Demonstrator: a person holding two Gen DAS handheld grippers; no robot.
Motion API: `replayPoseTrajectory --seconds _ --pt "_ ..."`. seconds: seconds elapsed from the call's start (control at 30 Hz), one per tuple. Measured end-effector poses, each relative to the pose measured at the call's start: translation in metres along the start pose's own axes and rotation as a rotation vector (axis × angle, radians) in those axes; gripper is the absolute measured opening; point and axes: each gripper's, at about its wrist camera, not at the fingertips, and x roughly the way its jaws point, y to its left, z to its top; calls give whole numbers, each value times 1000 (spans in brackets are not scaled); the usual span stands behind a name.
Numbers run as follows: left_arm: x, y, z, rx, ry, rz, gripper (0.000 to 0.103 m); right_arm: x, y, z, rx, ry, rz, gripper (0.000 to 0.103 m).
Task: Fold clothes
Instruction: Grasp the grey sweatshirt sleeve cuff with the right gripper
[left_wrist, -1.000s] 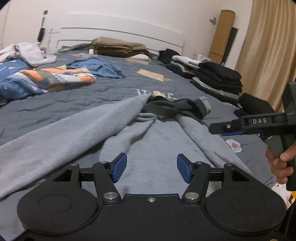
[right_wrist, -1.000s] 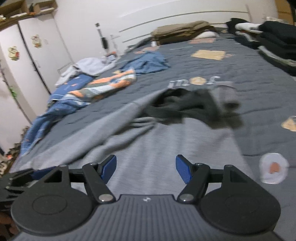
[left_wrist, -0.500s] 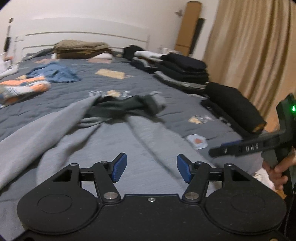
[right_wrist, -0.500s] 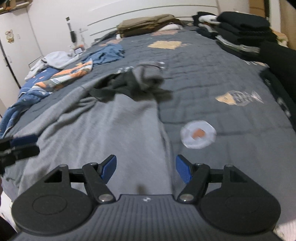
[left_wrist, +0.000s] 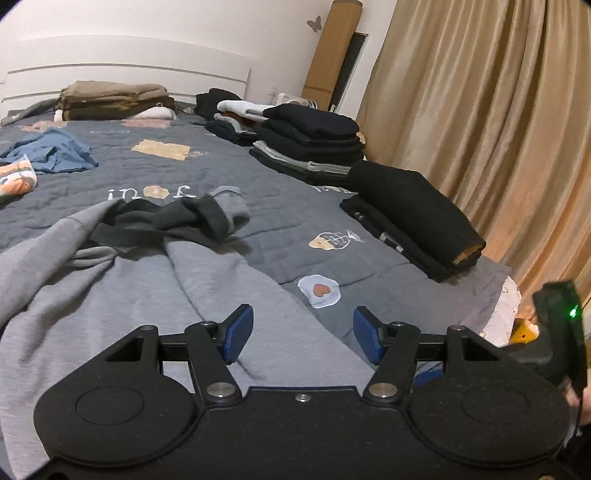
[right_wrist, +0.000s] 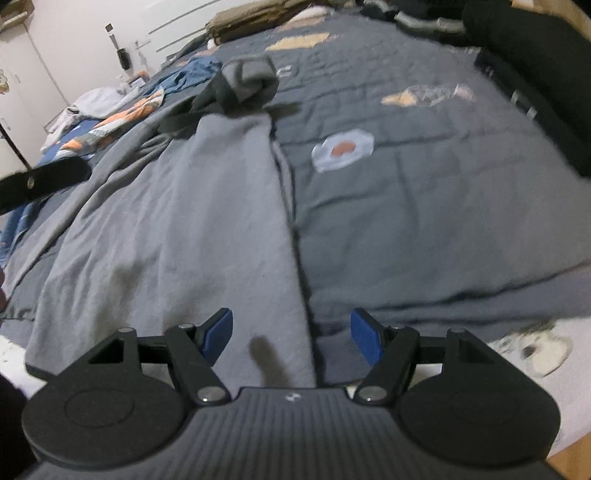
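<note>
Both tongs stand with their blue pads well apart and nothing pinched between them. Left gripper (left_wrist: 303, 334) hovers over the near right part of the grey garment (left_wrist: 155, 295), its pads clear of the cloth. Right gripper (right_wrist: 291, 334) hangs above the same garment's (right_wrist: 177, 229) right edge near the foot of the bed, the edge running up between its open pads, which do not press on it.

That grey garment lies spread out on the near left part of the bed, on the dark grey quilt (left_wrist: 280, 214). At its far end a dark cuffed part (left_wrist: 192, 218) is bunched and turned over. On the quilt just right of the garment sits a fried-egg patch (left_wrist: 319, 290), and farther off a fish patch (left_wrist: 334, 240).

Along the right side of the bed stand folded dark clothes: a black pile (left_wrist: 410, 218) nearest, then a taller stack (left_wrist: 310, 144) behind it. At the far headboard (left_wrist: 125, 70) lies a folded brown stack (left_wrist: 114, 99). To the far left a crumpled blue garment (left_wrist: 51, 153) lies loose. A tan curtain (left_wrist: 487, 122) hangs on the right. In the left view the right tool's handle, with a green light, shows at the right edge.
</note>
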Motion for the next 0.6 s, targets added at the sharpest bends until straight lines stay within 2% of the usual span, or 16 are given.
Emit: replayPoseTrajectory --seconds 0.13,0.2,0.27,0.3,0.33,0.43,0.6 --pt "5 -5 -1 5 7 -4 59 13 -1 -7 18 35 24 69" --pt "8 -7 -2 5 10 -3 59 17 0 -11 17 46 44 62" --pt "10 -5 -2 -3 12 5 59 17 2 -13 7 45 71 30" --pt "11 -4 -1 -9 12 9 59 16 2 -13 12 42 82 24" --pt "12 -3 0 -15 10 12 59 15 2 -13 20 35 94 11" --pt "13 1 3 -32 1 21 59 4 -4 -8 56 -15 115 7" --pt "10 8 8 -61 -18 28 59 -36 -24 20 107 -185 63 7"
